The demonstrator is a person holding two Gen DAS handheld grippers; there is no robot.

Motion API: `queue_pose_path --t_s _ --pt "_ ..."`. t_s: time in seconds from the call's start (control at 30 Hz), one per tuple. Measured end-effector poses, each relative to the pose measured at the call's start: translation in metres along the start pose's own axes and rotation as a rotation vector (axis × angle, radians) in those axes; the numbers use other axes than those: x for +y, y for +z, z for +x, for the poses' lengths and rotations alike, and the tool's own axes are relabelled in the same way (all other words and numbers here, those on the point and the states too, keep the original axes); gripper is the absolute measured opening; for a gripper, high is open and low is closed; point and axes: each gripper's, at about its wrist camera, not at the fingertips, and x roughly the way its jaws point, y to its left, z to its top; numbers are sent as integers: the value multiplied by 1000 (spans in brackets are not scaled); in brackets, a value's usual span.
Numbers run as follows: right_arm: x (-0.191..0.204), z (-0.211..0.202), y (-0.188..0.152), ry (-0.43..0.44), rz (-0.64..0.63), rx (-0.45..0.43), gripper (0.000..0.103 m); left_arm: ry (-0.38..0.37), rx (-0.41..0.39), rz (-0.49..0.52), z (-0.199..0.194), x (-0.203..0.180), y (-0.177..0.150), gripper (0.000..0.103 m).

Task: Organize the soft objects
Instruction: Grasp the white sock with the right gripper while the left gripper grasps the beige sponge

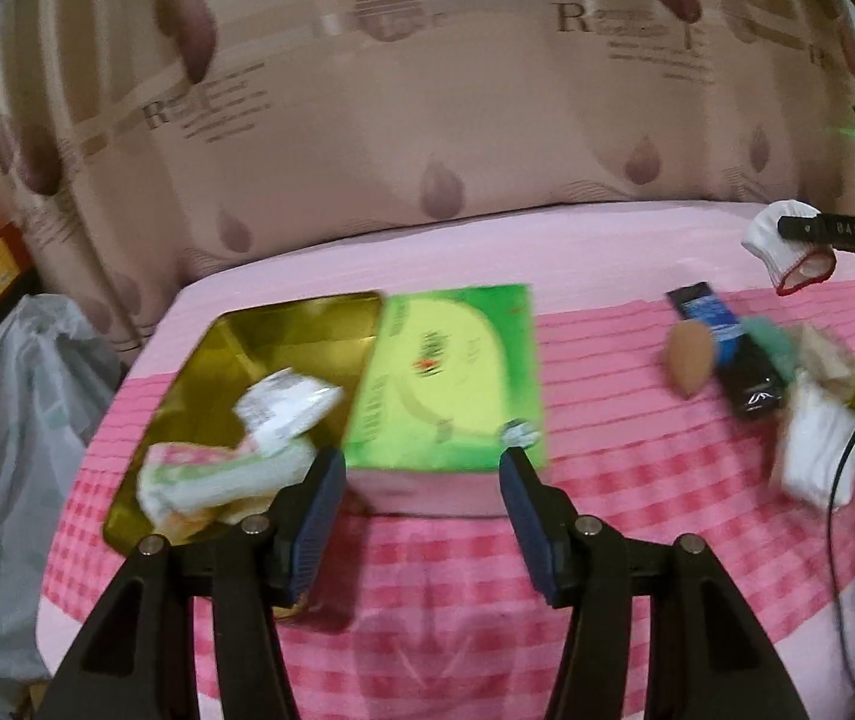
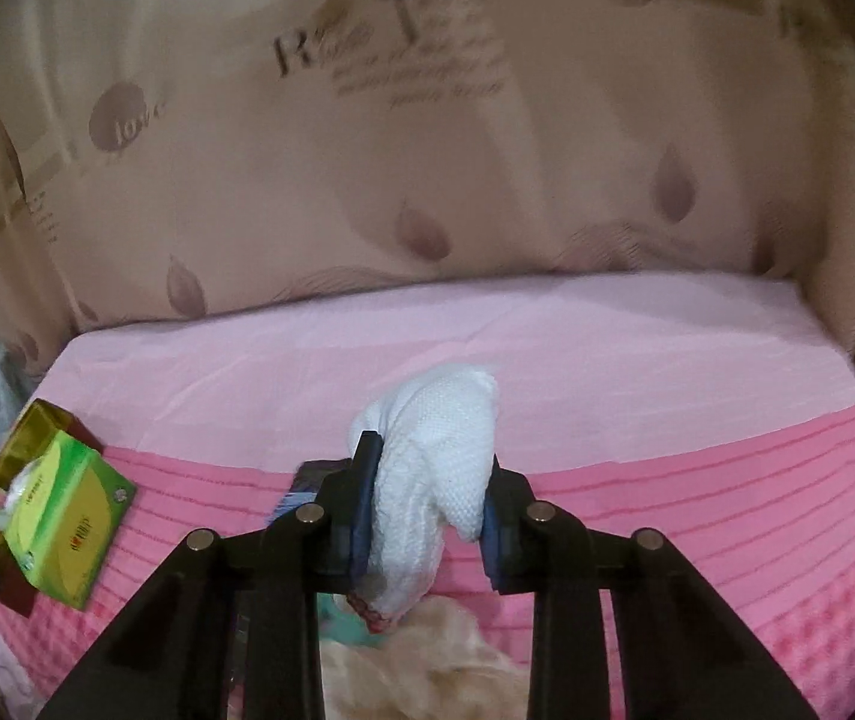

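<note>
1. Right wrist view: my right gripper (image 2: 427, 504) pinches a white sock (image 2: 433, 480) between its jaws, above the pink-clothed desk (image 2: 667, 480).
2. My left gripper (image 1: 421, 480) jaws stand spread, empty, before the green tin lid (image 1: 457, 372).

The bench (image 1: 607, 438) is covered by a pink cloth, plain at the far edge and checked nearer the camera. At left centre of the left wrist view, an open gold tin (image 1: 283, 348) and a green box (image 1: 457, 372) are set side by side on it. At the right, a tan sponge (image 1: 690, 359), a dark packet (image 1: 727, 354) and crumpled white cloths (image 1: 817, 450) are seen lying close together.
</note>
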Motion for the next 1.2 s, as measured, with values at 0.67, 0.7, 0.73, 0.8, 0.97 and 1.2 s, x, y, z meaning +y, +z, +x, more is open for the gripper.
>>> queue_pose_path --t_s 0.67,0.7,0.73,0.8,0.97,1.2 --pt "-90 13 -78 -95 131 91 26 -218 164 13 54 -95 55 59" --pt "-90 12 -78 -91 134 87 26 -228 175 5 59 -97 55 59" --pt "-90 13 -77 -90 134 90 26 -239 184 0 64 -100 57 59" --pt "-89 12 -77 -88 135 97 27 -258 194 12 73 -106 59 59" --pt "-92 11 -78 -67 154 108 28 -252 226 47 95 -123 67 59" --pt "-93 17 -79 -61 159 121 30 -248 266 58 125 -136 75 59"
